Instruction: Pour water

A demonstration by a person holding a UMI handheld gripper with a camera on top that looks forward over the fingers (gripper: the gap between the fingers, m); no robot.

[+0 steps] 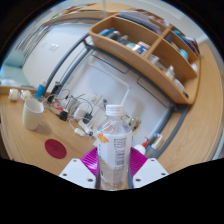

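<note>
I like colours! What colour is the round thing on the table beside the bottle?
The coaster is dark pink, seen in the gripper view.

Clear capped water bottle (pixel 114 146) upright, seemingly gripped.

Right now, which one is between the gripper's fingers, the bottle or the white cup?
The bottle. It is clear with a white cap and stands upright between the gripper fingers. The white cup sits farther off on the table, to the left, beyond the fingers.
</note>
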